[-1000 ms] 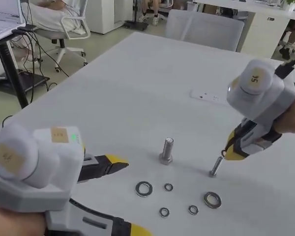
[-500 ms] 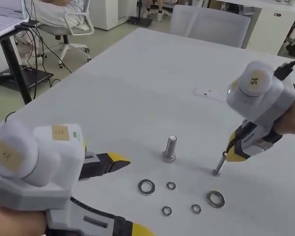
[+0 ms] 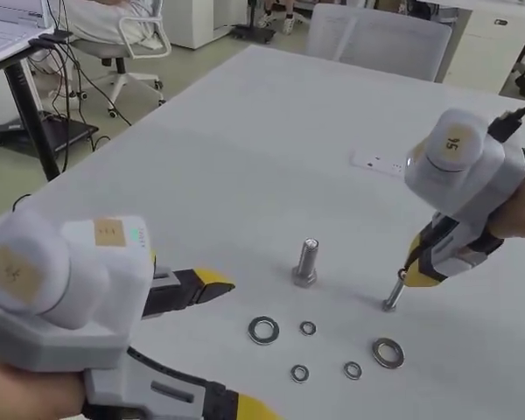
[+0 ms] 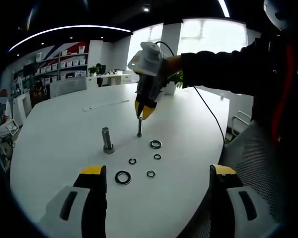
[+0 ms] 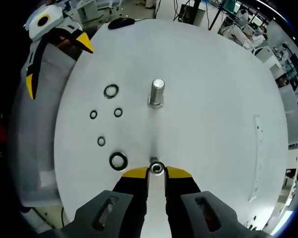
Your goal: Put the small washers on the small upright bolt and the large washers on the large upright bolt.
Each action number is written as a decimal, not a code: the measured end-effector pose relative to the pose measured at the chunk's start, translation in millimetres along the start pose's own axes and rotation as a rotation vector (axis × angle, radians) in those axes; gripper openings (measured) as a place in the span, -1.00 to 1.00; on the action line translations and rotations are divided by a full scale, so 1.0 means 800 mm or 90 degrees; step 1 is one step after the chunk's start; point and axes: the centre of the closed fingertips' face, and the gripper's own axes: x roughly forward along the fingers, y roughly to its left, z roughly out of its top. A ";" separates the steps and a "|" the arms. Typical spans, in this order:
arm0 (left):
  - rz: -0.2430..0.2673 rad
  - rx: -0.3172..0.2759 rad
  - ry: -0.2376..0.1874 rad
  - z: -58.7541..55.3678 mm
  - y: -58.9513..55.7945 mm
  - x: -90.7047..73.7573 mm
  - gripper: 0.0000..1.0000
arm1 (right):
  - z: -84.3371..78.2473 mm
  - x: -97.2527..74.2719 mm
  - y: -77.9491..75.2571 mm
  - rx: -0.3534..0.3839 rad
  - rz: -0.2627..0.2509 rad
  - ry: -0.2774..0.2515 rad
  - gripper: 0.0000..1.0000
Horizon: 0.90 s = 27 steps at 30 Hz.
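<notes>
Yellow-tipped jaws of our right gripper (image 5: 157, 172) are pinching shut on the top of the small bolt (image 3: 391, 296). The bolt is standing on the table (image 3: 245, 157) directly under the tool and, by the head view, leaning a little. We are judging that this step is about steadying the bolt upright. So we are aiming to bring the shank straight, settle its foot flat, then part the jaws evenly and lift straight off, since any sideways drag is likely to tip it. No washer is on it yet, and none can go on while the tool is covering its top.

Just beside the bolt's foot, on our near side of the tool, one large washer (image 3: 388, 353) is lying flat, close enough to get nudged if the bolt slides. Farther to the tool's left, three small washers (image 3: 308, 328) and a second large washer (image 3: 263, 330) are lying loose and apart from each other. Ahead and left of the tool, the large bolt (image 3: 306, 262) is standing upright and bare, apart from the small one.

Beyond the washers, our left gripper (image 3: 234, 344) is hovering over the table with its jaws wide apart, holding nothing. Past the tool, a white strip (image 3: 376, 164) is lying on the table and a chair (image 3: 376, 39) is standing at the far edge; neither is getting in the way.
</notes>
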 end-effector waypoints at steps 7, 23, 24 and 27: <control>0.001 0.000 -0.004 0.001 0.000 -0.001 0.71 | -0.001 0.005 -0.001 0.000 0.004 0.004 -0.74; 0.010 -0.005 -0.023 0.010 0.002 -0.006 0.71 | -0.002 0.014 0.003 -0.004 0.009 0.011 -0.74; 0.009 -0.005 -0.025 0.010 0.002 -0.006 0.71 | -0.003 0.014 0.003 -0.004 0.009 0.011 -0.74; 0.010 -0.007 -0.028 0.012 0.002 -0.007 0.71 | -0.004 0.016 0.003 -0.003 0.010 0.012 -0.74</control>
